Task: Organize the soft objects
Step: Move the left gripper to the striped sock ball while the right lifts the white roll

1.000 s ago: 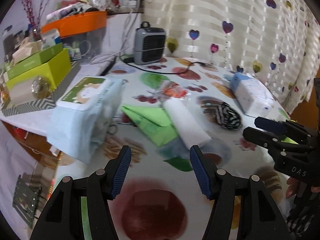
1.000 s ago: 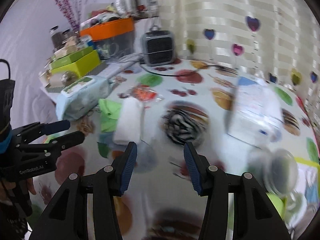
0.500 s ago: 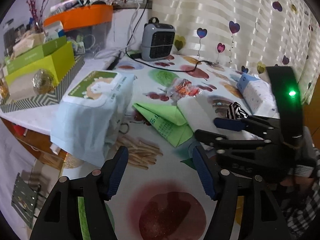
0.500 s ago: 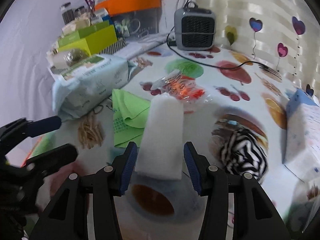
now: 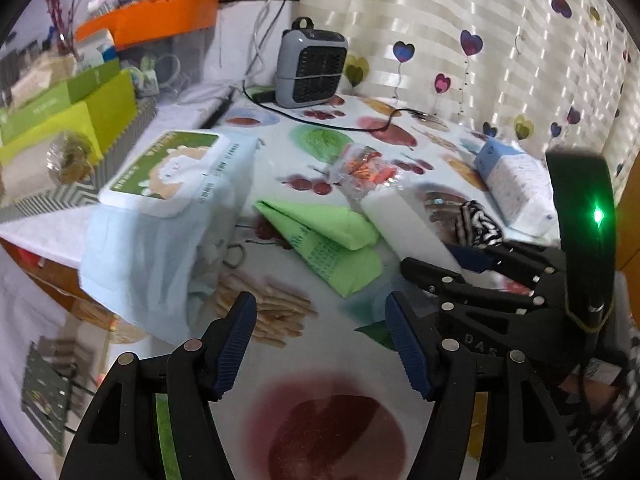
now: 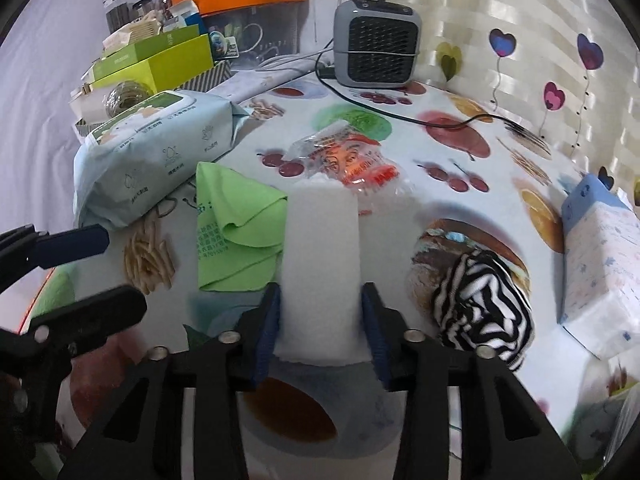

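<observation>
Right tongs (image 6: 322, 320) are closing on the white folded towel (image 6: 322, 256), and their blue pads already touch both of its long sides at the near end; half a second ago the same jaws stood wide on both sides of it. Left tongs (image 5: 320, 344) hang open over bare bench (image 5: 328, 420), with nothing between the jaws, as they did a second ago. I judge that the grasp of the towel is nearly made, so lifting it is the likely next step.

Just left of the towel from the right tongs lies the green cloth (image 6: 236, 236), touching its edge. To the right, a little apart, sits the black-and-white striped bundle (image 6: 484, 304). Beyond the towel's far end lies a clear packet with orange print (image 6: 352, 160). Farther left is the pale blue wipes pack (image 6: 156, 156), and farther right a tissue pack (image 6: 600, 268). At the far end of the bench stands a small grey heater (image 6: 376, 44).
</observation>
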